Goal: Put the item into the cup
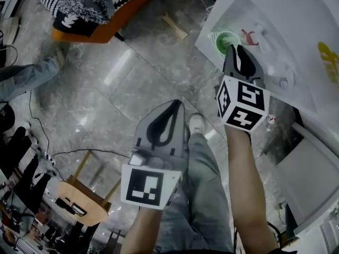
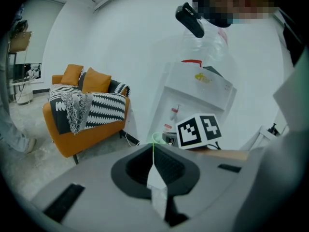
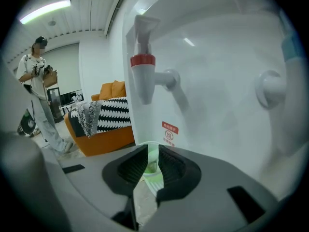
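My right gripper [image 1: 231, 47] is up at the white water dispenser [image 1: 286, 30], shut on the rim of a pale green cup [image 1: 226, 39]. In the right gripper view the cup [image 3: 155, 177] sits between the jaws of that gripper [image 3: 153, 151], just below the red-collared tap [image 3: 143, 76]. My left gripper [image 1: 176, 105] hangs lower, over the floor, away from the dispenser. Its jaws [image 2: 153, 146] are shut, and only a thin green line shows in the seam between them; I cannot tell what it is. I see no separate item in any view.
A second tap [image 3: 270, 88] sits to the right of the red one. An orange sofa [image 1: 100, 15] with a black-and-white throw stands across the marble floor. A wooden stool [image 1: 79, 202] is at lower left. A person [image 3: 41, 91] stands in the background.
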{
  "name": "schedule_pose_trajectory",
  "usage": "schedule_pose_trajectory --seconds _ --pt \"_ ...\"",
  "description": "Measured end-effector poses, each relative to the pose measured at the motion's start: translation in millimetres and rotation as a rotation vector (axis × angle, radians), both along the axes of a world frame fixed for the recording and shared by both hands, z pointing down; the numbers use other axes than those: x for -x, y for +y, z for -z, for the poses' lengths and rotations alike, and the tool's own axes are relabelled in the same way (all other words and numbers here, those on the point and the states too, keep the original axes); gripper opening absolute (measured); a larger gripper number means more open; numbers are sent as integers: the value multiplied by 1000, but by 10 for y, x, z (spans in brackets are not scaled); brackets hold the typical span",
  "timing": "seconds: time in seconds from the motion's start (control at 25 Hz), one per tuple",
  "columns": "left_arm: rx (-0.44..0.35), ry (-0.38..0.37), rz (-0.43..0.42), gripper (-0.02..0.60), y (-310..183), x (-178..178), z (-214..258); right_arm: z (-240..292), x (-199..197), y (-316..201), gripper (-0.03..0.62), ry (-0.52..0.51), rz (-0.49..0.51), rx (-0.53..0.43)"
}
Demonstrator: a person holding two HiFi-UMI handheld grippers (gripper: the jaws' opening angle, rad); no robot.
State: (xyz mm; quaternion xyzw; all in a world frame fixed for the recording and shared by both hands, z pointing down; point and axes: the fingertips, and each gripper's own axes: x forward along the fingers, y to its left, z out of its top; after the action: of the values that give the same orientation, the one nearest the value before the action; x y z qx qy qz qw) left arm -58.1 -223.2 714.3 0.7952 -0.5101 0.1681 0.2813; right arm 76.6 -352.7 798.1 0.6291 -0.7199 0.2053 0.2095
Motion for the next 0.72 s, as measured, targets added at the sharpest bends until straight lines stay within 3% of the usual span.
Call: schedule_pose_trajectory --seconds 0.24,0.4,0.72 --pt "1 2 5 15 45 11 2 72 -4 87 55 1 -2 -26" --pt "-9 -2 13 14 77 36 49 226 46 211 17 -8 24 -66" --pt "-75 -14 18 14 166 144 306 640 172 498 11 -9 67 -126"
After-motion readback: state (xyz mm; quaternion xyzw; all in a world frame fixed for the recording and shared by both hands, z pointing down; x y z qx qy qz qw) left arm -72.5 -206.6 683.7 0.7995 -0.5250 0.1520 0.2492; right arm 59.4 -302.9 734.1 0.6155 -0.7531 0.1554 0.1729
